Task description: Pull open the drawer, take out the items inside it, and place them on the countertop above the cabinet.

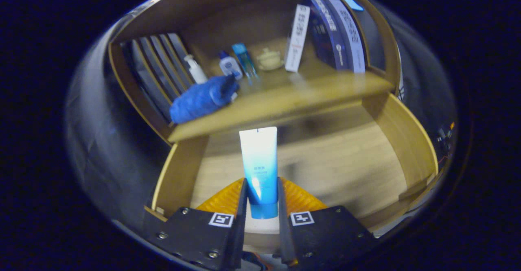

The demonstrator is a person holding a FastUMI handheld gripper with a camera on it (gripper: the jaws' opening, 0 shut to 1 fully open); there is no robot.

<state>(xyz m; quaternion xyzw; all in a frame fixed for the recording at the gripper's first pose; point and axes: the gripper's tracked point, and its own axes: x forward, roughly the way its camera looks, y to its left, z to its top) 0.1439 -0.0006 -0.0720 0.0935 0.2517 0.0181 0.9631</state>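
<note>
- The claw [262, 199] is clamped on a blue-and-white tube [259, 169]: both fingers press on its lower part, near the capped end, one on each side.
- The tube stands upright between the fingers, cap end down toward the claw body, its flat sealed end up and ahead of the fingertips.
- Below and beyond the claw lies the open drawer [407, 140], a wooden box with a pale bottom; the part of its floor that shows around the tube is blurred.
- Just past the tube's top edge runs the front lip of the counter [285, 100], which sits above the drawer's far side.
- On the counter, ahead and to the left of the claw, lies a blue cloth-like bundle [201, 98].
- Farther back stand a white bottle [195, 69], a small bottle with a dark cap [230, 65] and a slim blue bottle [245, 59], close together.
- Beyond them, about straight ahead of the claw, sits a small pale lidded pot [269, 59].
- Ahead and to the right, a white box [297, 39] stands beside upright dark books [338, 31].
</note>
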